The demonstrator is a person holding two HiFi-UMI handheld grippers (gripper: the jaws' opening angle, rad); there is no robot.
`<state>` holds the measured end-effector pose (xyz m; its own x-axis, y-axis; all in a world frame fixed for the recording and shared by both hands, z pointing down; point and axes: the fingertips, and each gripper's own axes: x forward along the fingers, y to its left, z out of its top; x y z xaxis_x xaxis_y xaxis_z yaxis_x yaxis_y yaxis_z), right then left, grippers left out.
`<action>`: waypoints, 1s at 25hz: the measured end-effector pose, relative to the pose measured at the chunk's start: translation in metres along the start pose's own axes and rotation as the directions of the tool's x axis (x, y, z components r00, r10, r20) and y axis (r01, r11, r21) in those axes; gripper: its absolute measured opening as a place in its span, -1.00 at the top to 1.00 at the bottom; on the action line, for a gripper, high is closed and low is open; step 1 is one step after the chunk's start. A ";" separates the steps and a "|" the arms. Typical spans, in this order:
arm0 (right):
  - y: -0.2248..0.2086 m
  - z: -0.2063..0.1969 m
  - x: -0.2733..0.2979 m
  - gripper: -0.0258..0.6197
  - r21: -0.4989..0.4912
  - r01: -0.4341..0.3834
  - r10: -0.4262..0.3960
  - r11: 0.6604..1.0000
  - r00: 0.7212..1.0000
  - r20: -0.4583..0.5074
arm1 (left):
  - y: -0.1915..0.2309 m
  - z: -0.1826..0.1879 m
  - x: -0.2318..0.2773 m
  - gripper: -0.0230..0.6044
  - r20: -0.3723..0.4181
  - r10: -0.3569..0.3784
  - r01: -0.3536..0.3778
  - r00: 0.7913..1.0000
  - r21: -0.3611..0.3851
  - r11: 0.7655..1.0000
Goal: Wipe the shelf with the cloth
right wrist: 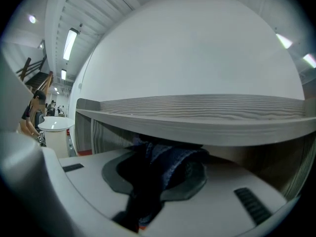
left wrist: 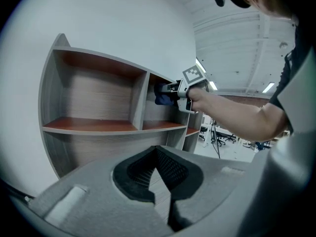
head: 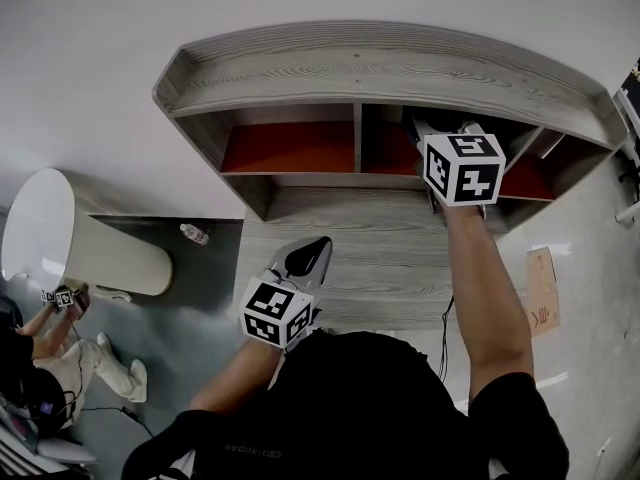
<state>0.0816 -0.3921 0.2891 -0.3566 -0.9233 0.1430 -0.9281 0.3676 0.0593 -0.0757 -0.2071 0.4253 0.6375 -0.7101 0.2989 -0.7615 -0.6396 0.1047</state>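
A dark blue crumpled cloth [right wrist: 170, 164] is held between the closed jaws of the right hand-held gripper [right wrist: 158, 172]. That gripper is placed inside the middle compartment of the grey wood-grain shelf unit with red-brown compartment floors [head: 380, 68], just under its top board. Whether the cloth is pressed against a surface cannot be told. The left hand-held gripper [left wrist: 157, 153] is held low in front of the shelf, apart from it, with its jaws closed tip to tip on nothing.

The wiping is judged to be under way in this one compartment. No dust, streak or damp mark is shown, so what has been wiped cannot be separated from what has not. The compartments to either side and the top board are taken as possibly left to do.

No brand or label can be read. The small pale lettering on the person's black top [head: 250, 450] is too blurred to read. Only black-and-white square markers are carried by the white marker cubes [head: 462, 168].
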 end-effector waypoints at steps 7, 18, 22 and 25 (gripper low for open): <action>0.034 0.005 0.011 0.61 -0.006 -0.058 0.058 0.998 0.998 0.013 | 0.008 0.000 -0.009 0.90 0.002 0.027 -0.027 1.000 0.001 1.000; 0.070 0.013 0.022 0.62 -0.021 -0.101 0.102 0.995 0.994 0.036 | 0.021 -0.002 -0.023 0.90 0.008 0.062 -0.062 0.998 -0.010 0.998; 0.070 0.012 0.022 0.61 -0.011 -0.101 0.101 0.995 0.994 0.042 | 0.022 -0.003 -0.023 0.90 0.004 0.063 -0.063 0.998 -0.013 0.998; 0.070 0.013 0.023 0.62 -0.011 -0.106 0.107 0.994 0.993 0.052 | 0.020 -0.003 -0.023 0.90 0.001 0.059 -0.059 0.998 -0.010 0.998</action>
<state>0.0067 -0.3887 0.2837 -0.4587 -0.8833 0.0967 -0.8837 0.4649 0.0545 -0.1059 -0.2029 0.4235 0.5913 -0.7471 0.3036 -0.7992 -0.5933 0.0965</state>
